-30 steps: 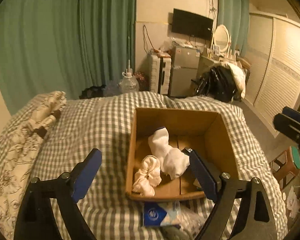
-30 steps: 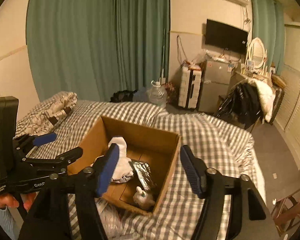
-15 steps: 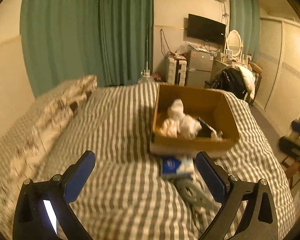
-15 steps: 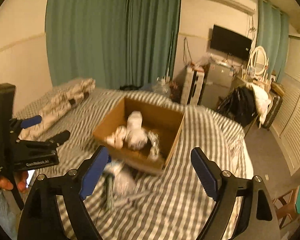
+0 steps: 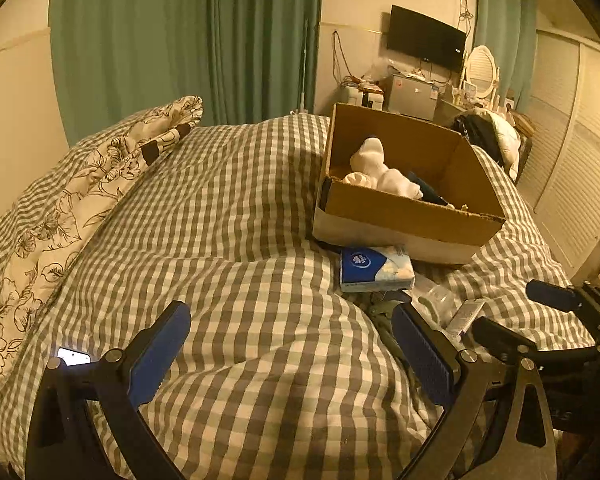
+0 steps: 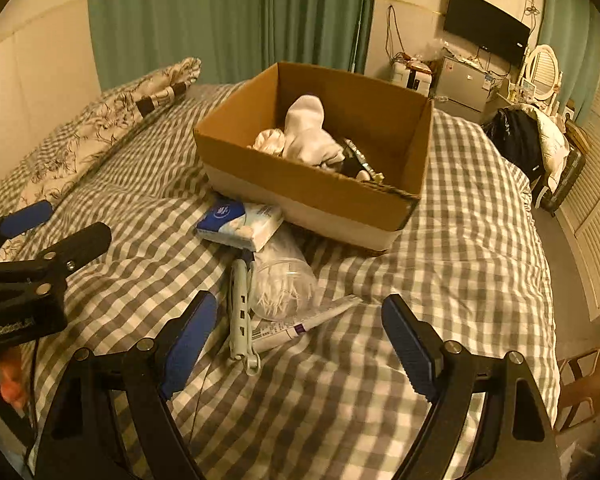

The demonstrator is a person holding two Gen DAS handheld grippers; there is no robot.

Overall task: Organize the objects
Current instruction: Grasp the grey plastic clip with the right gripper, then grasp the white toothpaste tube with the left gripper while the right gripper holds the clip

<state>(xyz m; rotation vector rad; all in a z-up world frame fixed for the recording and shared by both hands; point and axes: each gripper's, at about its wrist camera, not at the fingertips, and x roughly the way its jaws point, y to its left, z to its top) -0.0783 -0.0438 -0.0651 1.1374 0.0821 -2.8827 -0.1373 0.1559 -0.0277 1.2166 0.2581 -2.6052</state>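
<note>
Currently both of my grippers hang over the checked bed with nothing held: the left gripper has its fingers spread wide, and the right gripper likewise stands released. Remaining loose items lie in a cluster just in front of the cardboard box, between it and my right gripper. The tissue pack touches the box's near wall; I judge it light and soft, best pinched across its short sides. Beside it lies a clear plastic bag of cotton swabs, which I expect to be slippery and crushable, so a gather at its loose top seems safest. A pale plastic clip-like tool lies alongside the bag, stiff and narrow, suited to a grip at mid-length. A slim tube lies crosswise at the bag's near edge; it looks light, apt to roll, and should be taken across its body. Inside the box already rest white socks, a cream scrunchie and some darker things I cannot identify. The bag partly overlaps the tool and the tube, so lifting one may drag its neighbours. A floral pillow lies well apart at the left, and a lit phone rests near my left gripper.
</note>
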